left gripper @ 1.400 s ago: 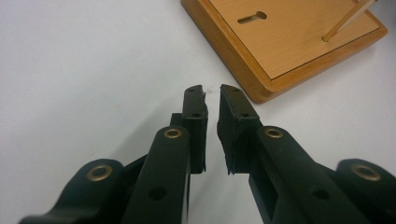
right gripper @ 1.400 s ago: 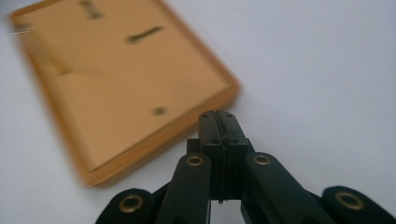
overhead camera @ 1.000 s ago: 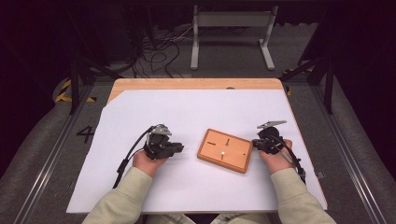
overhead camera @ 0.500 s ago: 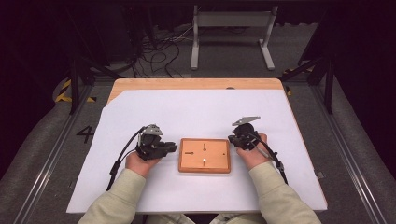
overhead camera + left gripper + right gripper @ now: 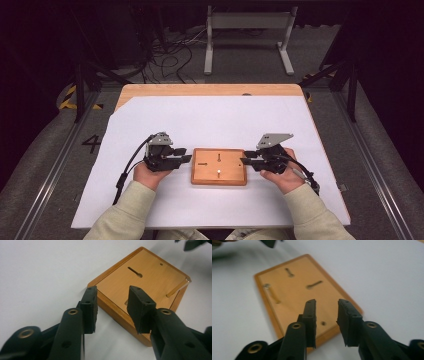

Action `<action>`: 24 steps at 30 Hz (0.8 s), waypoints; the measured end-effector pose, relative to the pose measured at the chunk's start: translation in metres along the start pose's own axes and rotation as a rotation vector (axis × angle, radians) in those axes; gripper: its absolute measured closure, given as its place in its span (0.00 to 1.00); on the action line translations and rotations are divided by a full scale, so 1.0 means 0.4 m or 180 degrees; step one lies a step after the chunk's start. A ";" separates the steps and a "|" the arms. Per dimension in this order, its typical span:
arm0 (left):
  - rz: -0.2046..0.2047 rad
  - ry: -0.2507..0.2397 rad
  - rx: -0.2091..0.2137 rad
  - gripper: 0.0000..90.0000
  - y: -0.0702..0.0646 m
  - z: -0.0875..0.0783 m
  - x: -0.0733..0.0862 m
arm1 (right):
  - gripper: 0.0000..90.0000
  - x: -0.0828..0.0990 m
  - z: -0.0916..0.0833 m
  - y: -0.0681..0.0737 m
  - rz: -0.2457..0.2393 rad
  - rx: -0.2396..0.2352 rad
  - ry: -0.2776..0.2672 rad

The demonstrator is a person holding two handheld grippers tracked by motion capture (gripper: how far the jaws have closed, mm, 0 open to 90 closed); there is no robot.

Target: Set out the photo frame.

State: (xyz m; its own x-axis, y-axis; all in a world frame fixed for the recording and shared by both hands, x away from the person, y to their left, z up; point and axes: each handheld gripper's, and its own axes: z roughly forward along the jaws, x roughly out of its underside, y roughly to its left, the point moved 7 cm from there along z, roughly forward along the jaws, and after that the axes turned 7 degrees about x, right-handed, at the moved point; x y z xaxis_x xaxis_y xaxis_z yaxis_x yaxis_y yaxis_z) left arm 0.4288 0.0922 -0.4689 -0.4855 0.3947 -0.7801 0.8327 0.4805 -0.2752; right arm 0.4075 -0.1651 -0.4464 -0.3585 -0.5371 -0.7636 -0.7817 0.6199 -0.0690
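From the high view, the wooden board point(image 5: 219, 166) lies flat on the white sheet point(image 5: 210, 120) near the person's edge, with the left gripper point(image 5: 183, 159) just off its left side and the right gripper point(image 5: 247, 161) just off its right side, though at this distance the gaps between their jaws are too small to judge. In the left gripper view, that gripper's point(image 5: 112, 308) jaws have just been opening and stand apart around the board's point(image 5: 150, 277) near corner without pressing it, hiding part of the edge, while the other gripper's tips are cut off at the top right. In the right gripper view, the picture is blurred, that gripper's point(image 5: 325, 315) jaws have just been opening and stand apart with nothing clamped, above the board's point(image 5: 294, 290) near end, and the board's slots and small peg are hard to make out.
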 end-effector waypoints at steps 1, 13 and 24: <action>0.0000 -0.0002 0.0001 0.63 0.000 -0.001 0.000 | 0.73 -0.007 0.002 0.016 -0.0051 -0.0068 -0.0026; 0.0011 -0.0034 0.0009 0.55 0.003 -0.004 -0.003 | 0.68 -0.043 0.061 0.123 -0.0533 -0.0369 0.0020; -0.0018 -0.0009 0.0016 0.45 0.010 0.001 0.003 | 0.86 -0.022 0.136 0.160 -0.0832 -0.0510 0.0211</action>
State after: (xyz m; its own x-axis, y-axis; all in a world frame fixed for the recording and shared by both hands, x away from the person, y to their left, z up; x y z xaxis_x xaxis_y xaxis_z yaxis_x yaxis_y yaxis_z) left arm 0.4318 0.0945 -0.4710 -0.4893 0.3897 -0.7802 0.8314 0.4786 -0.2824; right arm 0.3883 -0.0895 -0.4789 -0.1632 -0.7057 -0.6894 -0.9204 0.3606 -0.1513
